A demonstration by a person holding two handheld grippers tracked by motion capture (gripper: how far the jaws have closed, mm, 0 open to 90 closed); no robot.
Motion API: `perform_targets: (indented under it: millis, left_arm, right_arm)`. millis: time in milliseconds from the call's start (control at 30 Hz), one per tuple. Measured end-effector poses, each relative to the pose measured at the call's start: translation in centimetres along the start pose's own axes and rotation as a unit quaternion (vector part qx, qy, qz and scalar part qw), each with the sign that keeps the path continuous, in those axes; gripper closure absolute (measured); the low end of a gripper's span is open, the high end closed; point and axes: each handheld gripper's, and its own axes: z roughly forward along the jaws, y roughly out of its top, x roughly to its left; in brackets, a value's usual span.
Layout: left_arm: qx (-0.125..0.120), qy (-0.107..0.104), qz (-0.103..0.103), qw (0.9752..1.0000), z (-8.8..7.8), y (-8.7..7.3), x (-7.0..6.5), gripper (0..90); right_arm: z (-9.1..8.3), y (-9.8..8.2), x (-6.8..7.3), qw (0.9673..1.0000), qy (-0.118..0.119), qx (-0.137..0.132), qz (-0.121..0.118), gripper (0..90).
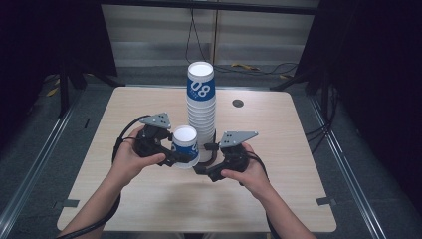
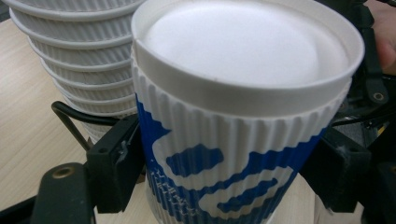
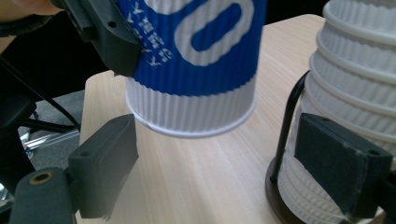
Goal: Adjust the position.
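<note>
Item 1: single paper cup (image 1: 185, 145), ribbed wall, blue-and-white print, open end up, white inside. You held it in your left gripper (image 1: 171, 154), both jaws pressed on the ribbed sides at mid-height. It sat just off the bench (image 1: 124, 196), its base clear of the wood in the right gripper view, at about 7 o'clock from the stack and close beside it.

Item 2: stack of paper cups (image 1: 201, 107), same print on the topmost cup, upright near the middle of the bench, standing in a dark wire holder (image 3: 286, 122) with a round foot. Ribbed rims of the lower cups showed one over another in the left gripper view (image 2: 74, 56).

Item 3: your right gripper (image 1: 208, 160), at about 5 o'clock from the stack's foot, jaws wide apart with nothing between them. In its own view one jaw stood below the held cup (image 3: 187, 70) and the other close against the lower stack (image 3: 355, 107); contact with the stack could not be judged.

Item 4: round dark grommet (image 1: 238, 103) in the bench top, at about 2 o'clock from the stack, well apart from it.

Item 5: your hands, left (image 1: 130, 158) and right (image 1: 249, 174), each wrapped around its gripper's body.
</note>
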Motion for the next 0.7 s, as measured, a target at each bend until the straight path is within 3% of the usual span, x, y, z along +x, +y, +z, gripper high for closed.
perform_targets:
  millis: [700]
  left_arm:
    - [-0.002, -0.015, 0.003, 0.9999, 2.1, 0.5, -0.8, 21.5]
  right_arm:
    - [0.6, -0.2, 0.3, 0.9997, 0.018, -0.012, 0.009, 12.6]
